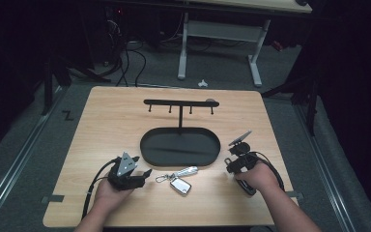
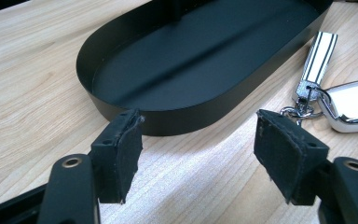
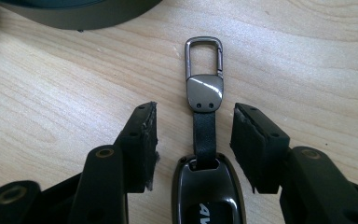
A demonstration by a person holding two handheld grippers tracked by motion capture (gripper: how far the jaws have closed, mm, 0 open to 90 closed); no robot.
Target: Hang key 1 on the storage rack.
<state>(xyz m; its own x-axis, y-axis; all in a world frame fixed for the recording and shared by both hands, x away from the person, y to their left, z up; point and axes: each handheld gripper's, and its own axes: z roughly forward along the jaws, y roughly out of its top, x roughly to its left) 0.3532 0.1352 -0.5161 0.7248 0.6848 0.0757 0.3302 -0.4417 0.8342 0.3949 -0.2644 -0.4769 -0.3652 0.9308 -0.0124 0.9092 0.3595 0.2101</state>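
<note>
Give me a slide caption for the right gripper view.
Right tool, jaws open, straddles a dark key fob and its strap and clasp on the wooden table.

The tabletop (image 3: 307,56) is pale wood with fine lines. The oval tray (image 2: 177,119) is smooth matt black metal. The dark key fob (image 3: 208,196) is shiny, with a dull strap and a metal clip (image 3: 204,56). The silver key (image 2: 354,105) shines.

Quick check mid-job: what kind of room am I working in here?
Probably a lab or workshop set up for recording. The wooden table stands alone on grey carpet, loose cables trail across the floor behind it, and a white-legged workbench stands at the back in dim surroundings.
</note>
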